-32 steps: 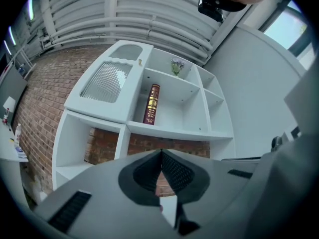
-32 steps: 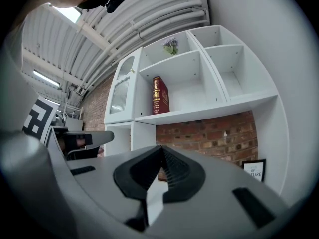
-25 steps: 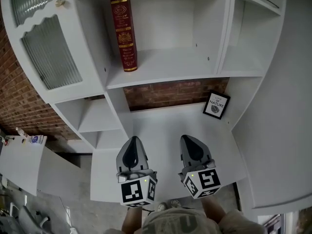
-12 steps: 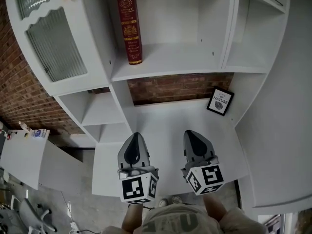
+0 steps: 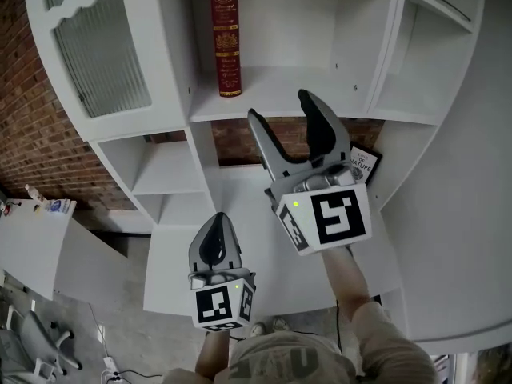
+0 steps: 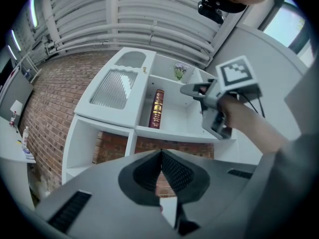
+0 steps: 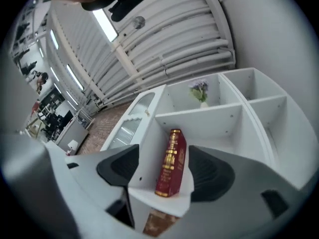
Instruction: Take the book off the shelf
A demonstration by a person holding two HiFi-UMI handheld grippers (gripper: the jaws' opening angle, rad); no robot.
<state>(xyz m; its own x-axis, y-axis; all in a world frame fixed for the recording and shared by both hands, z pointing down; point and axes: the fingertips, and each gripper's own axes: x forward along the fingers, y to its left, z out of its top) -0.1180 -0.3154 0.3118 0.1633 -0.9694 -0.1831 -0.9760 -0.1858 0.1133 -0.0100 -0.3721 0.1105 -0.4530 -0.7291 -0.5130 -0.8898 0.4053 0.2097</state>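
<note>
red book [image 5: 226, 36] upright on shelf [image 5: 296, 94], gold-decorated spine

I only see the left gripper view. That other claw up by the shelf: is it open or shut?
Observer: Open. The right gripper view shows the right gripper with jaws apart, having just been opening, gripping nothing.
Operator: What is it aimed at?
Observer: The red book, seen through the gap, farther off on its shelf.
Operator: Anything under that shelf?
Observer: The head view shows a small framed picture there, partly behind that gripper.
</note>
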